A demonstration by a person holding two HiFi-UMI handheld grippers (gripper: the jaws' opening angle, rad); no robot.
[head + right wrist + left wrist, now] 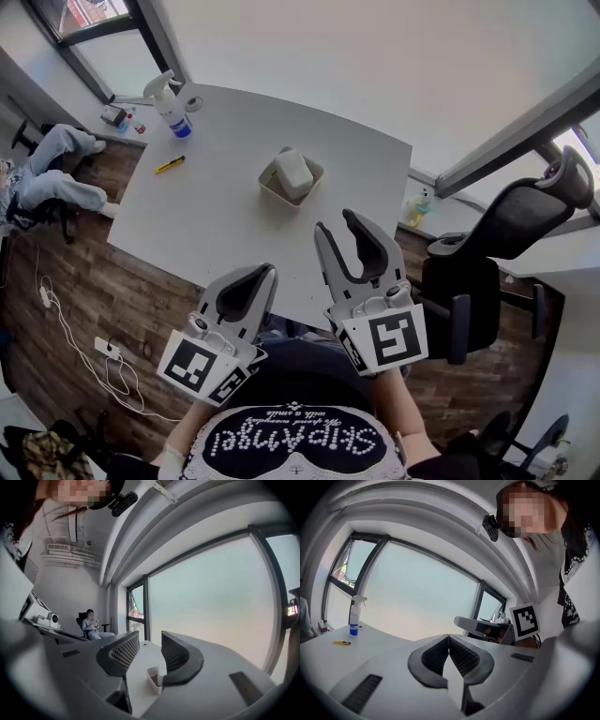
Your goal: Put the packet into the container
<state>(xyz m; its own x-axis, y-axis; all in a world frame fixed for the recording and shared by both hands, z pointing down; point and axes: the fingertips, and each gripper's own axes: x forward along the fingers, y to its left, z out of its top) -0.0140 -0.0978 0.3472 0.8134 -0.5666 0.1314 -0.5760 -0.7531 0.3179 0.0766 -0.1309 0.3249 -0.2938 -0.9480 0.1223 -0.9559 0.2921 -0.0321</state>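
A white packet (293, 172) lies inside the shallow beige container (274, 186) near the middle of the white table (225, 216). My right gripper (337, 225) hovers over the table's near edge, well short of the container, its jaws apart and empty; the right gripper view shows the container (154, 678) far beyond them. My left gripper (271, 270) is held lower, at the near table edge, with its pads (458, 654) touching at the tips and nothing between them.
A spray bottle (171, 105) and small items stand at the table's far left corner, with a yellow cutter (170, 165) nearby. A black office chair (497, 248) stands to the right. A person (91, 628) sits at a distance by the windows.
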